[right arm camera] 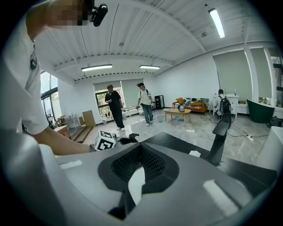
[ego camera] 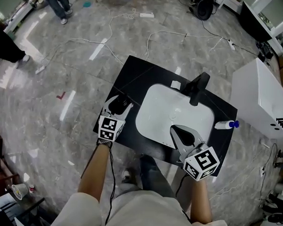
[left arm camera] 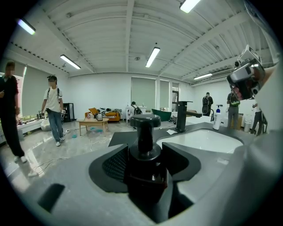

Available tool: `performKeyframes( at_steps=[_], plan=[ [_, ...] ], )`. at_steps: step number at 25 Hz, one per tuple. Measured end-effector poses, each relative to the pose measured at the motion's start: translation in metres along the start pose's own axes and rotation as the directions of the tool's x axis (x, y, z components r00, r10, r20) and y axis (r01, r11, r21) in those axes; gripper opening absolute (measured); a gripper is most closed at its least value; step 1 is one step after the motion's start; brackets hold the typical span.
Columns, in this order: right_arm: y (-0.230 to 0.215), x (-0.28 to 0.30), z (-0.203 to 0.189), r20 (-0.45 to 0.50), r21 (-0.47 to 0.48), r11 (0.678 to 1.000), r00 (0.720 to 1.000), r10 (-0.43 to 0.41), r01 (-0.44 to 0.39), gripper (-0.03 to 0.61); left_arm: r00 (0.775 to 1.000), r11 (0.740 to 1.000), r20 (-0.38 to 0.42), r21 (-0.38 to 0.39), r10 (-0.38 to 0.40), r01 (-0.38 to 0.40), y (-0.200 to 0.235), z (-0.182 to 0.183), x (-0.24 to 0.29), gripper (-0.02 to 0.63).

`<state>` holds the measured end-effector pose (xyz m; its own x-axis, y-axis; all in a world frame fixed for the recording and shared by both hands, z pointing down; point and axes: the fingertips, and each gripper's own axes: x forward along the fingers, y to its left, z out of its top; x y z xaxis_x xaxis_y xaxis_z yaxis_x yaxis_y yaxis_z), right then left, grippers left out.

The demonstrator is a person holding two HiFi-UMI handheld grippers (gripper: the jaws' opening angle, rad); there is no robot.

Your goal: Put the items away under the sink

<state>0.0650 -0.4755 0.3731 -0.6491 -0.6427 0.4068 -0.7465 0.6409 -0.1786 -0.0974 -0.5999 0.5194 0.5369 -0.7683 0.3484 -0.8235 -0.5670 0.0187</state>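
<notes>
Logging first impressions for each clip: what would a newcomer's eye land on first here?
A white sink set in a black counter fills the middle of the head view, with a black faucet at its far edge. At the counter's left, the left gripper is shut on a black pump bottle. The right gripper hovers empty, jaws together, over the sink's near rim.

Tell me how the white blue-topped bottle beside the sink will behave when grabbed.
The white bottle looks tall and narrow, standing upright near the black counter edge, so a sideways nudge would probably tip it. Its smooth body may be slippery. Its fill, hence weight, cannot be told.
</notes>
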Motion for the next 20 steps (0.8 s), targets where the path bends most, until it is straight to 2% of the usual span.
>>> performKeyframes(
  at_steps=[5,20],
  plan=[
    [-0.005,0.003,-0.004,-0.01,0.004,1.0,1.0,0.007,-0.007,0.008,1.0,1.0,0.018,0.012,0.017,-0.017,0.001,0.003,0.005,0.245],
    [-0.013,-0.008,-0.009,-0.003,0.028,0.999,1.0,-0.014,0.014,0.008,0.998,0.998,0.048,-0.048,0.042,-0.039,0.001,0.006,-0.004,0.222]
  ],
)
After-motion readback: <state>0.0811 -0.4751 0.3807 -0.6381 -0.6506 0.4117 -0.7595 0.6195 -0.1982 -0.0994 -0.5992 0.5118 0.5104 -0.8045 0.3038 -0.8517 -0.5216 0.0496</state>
